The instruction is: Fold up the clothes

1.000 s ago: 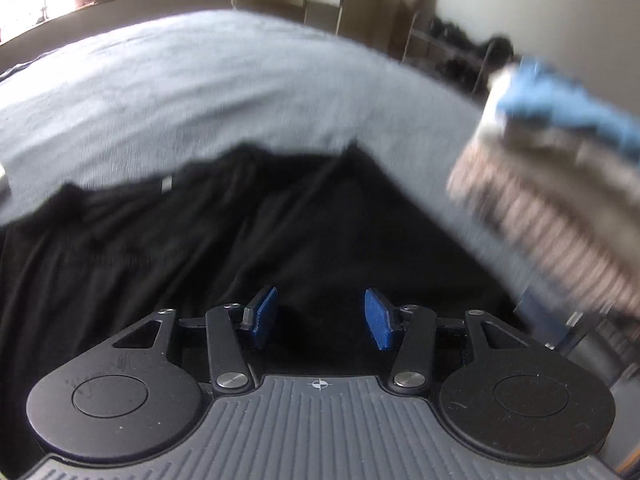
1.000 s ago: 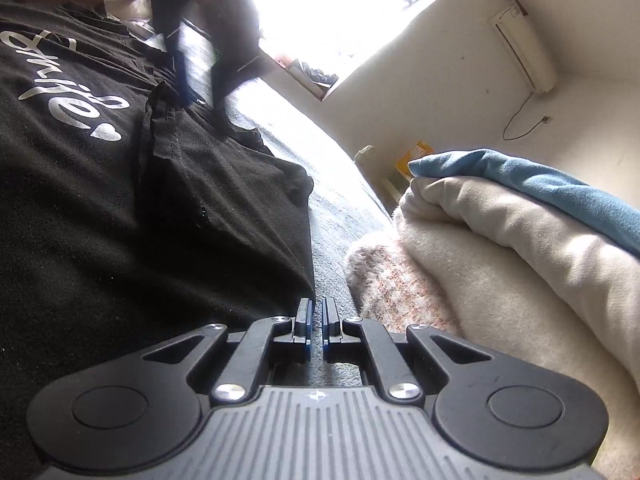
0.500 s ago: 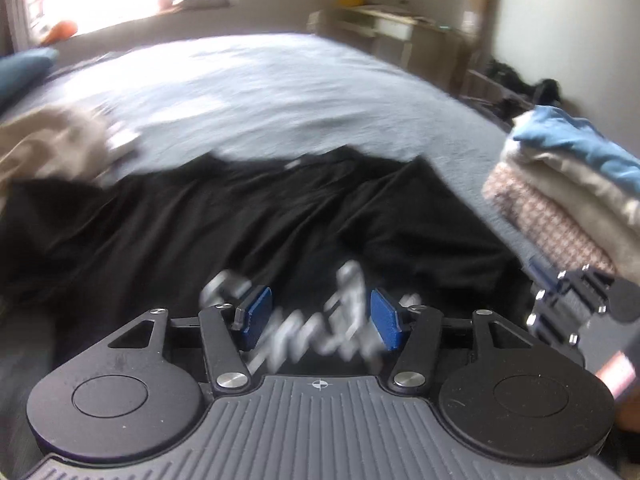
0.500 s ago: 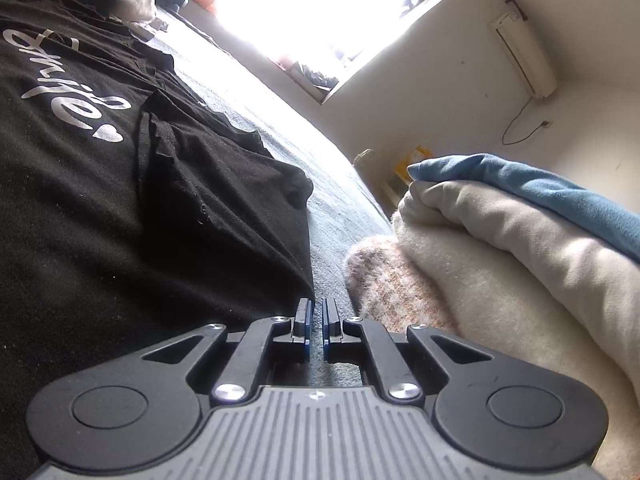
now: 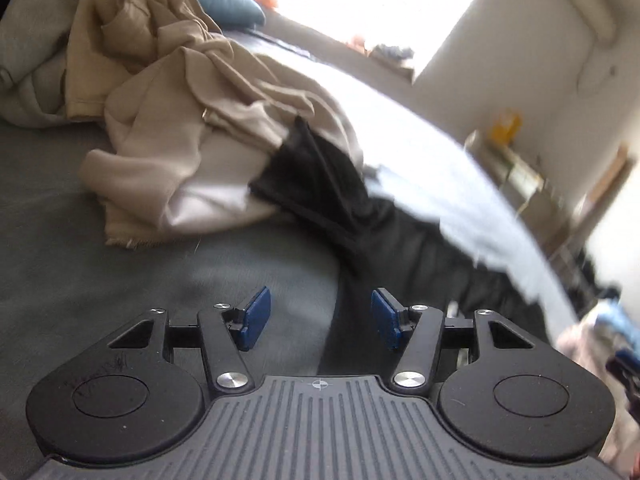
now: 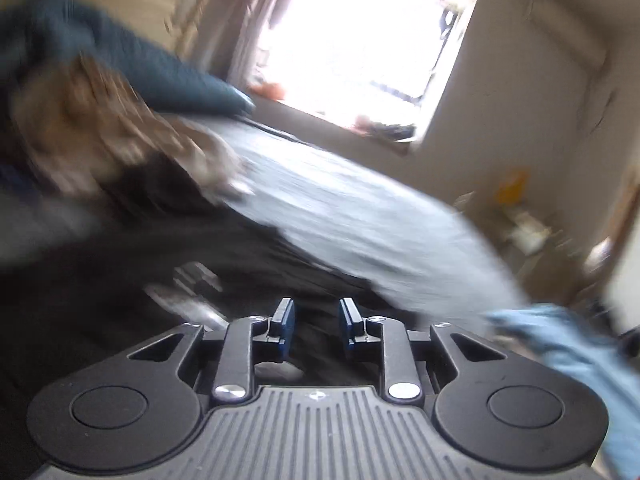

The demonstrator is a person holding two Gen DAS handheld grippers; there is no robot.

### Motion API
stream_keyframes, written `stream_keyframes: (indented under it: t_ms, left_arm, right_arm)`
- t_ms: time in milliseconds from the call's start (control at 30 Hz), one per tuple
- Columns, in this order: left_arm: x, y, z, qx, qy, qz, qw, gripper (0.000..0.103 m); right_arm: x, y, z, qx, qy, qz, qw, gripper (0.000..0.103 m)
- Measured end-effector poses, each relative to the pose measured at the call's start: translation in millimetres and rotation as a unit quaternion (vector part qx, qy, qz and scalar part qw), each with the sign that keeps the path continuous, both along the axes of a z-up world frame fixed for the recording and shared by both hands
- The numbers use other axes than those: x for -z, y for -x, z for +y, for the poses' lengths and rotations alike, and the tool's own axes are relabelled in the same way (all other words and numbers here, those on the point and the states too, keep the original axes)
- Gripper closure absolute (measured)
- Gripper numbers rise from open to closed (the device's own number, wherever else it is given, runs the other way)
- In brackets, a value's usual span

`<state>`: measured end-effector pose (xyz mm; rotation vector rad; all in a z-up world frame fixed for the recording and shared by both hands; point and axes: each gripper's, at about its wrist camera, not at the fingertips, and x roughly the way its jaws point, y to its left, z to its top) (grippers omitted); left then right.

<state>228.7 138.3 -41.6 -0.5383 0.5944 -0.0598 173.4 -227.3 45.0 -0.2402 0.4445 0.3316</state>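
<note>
Clothes had shifted in the left wrist view: a beige heap (image 5: pixel 168 92) now filled the upper left, where a second earlier only the black shirt (image 5: pixel 340 200) lay centre frame on the bed (image 5: pixel 460 184). Left tongs (image 5: pixel 320 322) stood about half open, holding nothing. Right tongs (image 6: pixel 316 326), closed a second before, were opening, empty above blurred black fabric.
</note>
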Motion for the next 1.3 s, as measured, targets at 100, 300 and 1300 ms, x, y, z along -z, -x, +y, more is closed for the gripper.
stream_keyframes:
  t_ms: [100, 300, 1300]
  left_arm:
    - [6.6, -32.8, 6.0, -0.018, 0.017, -0.026, 0.9993, 0.047]
    - [29.1, -82.3, 25.0, -0.053, 0.036, -0.035, 0.9973, 0.056]
    - [62.4, -79.4, 46.2, -0.051, 0.011, -0.093, 0.9943, 0.099]
  right_arm:
    - [-29.2, -35.5, 22.8, -0.044, -0.117, 0.063, 0.99, 0.071]
    - [-36.6, -116.5, 101.8, -0.093, -0.185, 0.157, 0.966, 0.07]
    - [61.1, -336.8, 314.4, -0.022, -0.049, 0.276, 0.96, 0.06]
